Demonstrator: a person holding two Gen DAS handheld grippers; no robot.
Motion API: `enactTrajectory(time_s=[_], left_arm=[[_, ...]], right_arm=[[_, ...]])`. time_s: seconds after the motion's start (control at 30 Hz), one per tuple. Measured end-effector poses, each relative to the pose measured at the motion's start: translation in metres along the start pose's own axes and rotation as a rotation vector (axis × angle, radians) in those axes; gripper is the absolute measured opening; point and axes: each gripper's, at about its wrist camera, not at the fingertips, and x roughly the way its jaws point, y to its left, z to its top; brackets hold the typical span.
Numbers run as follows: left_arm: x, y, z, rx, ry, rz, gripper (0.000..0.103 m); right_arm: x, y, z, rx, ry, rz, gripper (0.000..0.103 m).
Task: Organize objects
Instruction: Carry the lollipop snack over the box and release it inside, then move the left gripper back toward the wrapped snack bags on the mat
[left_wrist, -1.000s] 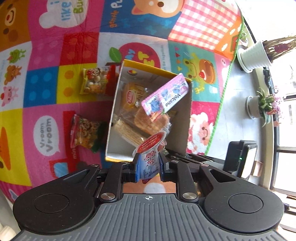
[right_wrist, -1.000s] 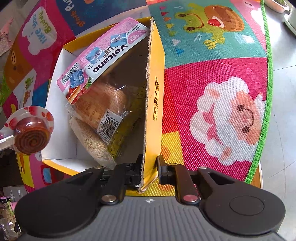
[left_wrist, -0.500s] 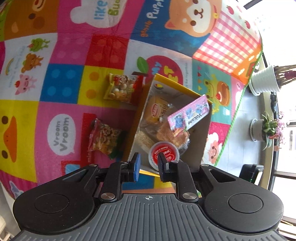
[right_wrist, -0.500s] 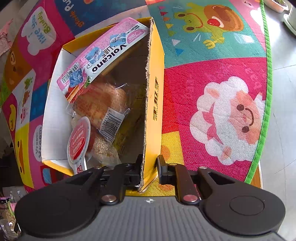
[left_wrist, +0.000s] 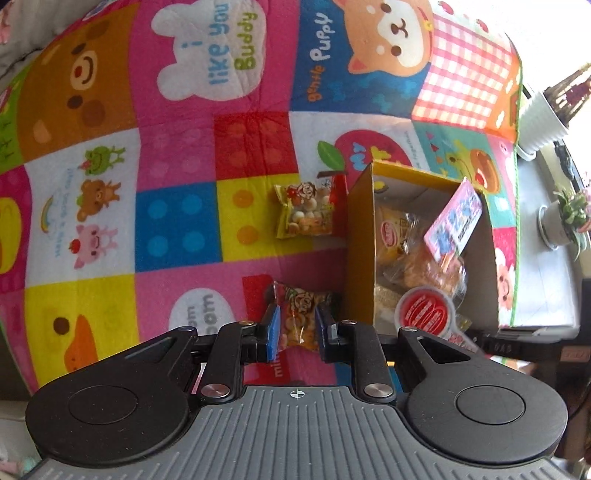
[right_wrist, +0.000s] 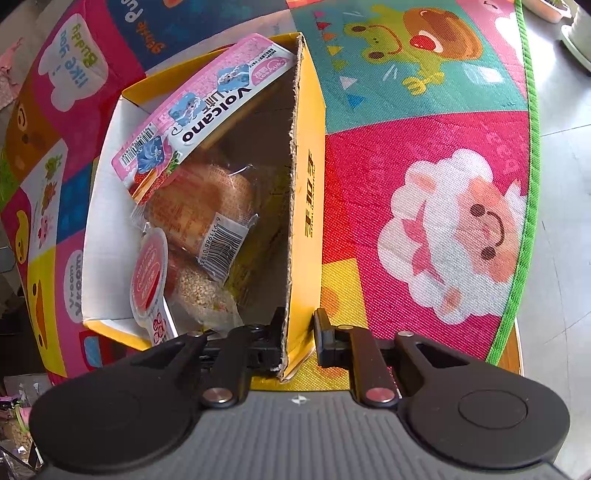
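A yellow cardboard box (left_wrist: 360, 240) stands on the patchwork play mat (left_wrist: 177, 221). In it lie a pink Volcano pack (right_wrist: 207, 110), wrapped bread (right_wrist: 207, 206) and a red-lidded cup (right_wrist: 149, 273). My right gripper (right_wrist: 299, 328) is shut on the box's near side wall (right_wrist: 310, 184), one finger inside and one outside. My left gripper (left_wrist: 297, 328) hovers over a small snack bag (left_wrist: 299, 314) lying on the mat left of the box. Its jaws are drawn close and press on nothing. A second snack bag (left_wrist: 304, 216) lies farther off beside the box.
The mat's green edge (right_wrist: 524, 221) runs to the right of the box, with grey floor beyond it. Two potted plants, one in a ribbed white pot (left_wrist: 539, 122) and a smaller one (left_wrist: 565, 221), stand on the floor past the mat.
The red-lidded cup has left my left gripper and now lies in the box. The left gripper has moved left, off the box and over the near snack bag. The right gripper kept still.
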Motion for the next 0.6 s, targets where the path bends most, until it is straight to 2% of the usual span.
enactTrajectory(time_s=[0.07,0.2,0.37,0.43,0.53,0.6], left_arm=[[0.002,-0.003,-0.014,0.020,0.001,-0.002,0.022],[-0.007,-0.026,-0.041,0.085,0.006,-0.126,0.022],[-0.015,-0.081,-0.045,0.362,-0.069,-0.143,0.022],[-0.011,-0.098,-0.043,0.427,-0.071,-0.152,0.022],[-0.002,-0.113,-0.038,0.454,-0.065,-0.174,0.023],[-0.001,-0.113,-0.029,0.400,-0.091,-0.188,0.023]], right_arm=[[-0.001,0.002,-0.001,-0.001,0.003,-0.007,0.014],[-0.006,0.008,0.000,-0.022,-0.004,-0.019,0.015],[-0.009,0.012,0.001,-0.059,-0.008,-0.032,0.015],[-0.008,0.012,0.001,-0.060,-0.006,-0.032,0.015],[-0.011,0.009,-0.001,-0.047,-0.009,-0.016,0.015],[-0.013,0.006,-0.002,-0.036,-0.013,-0.002,0.015]])
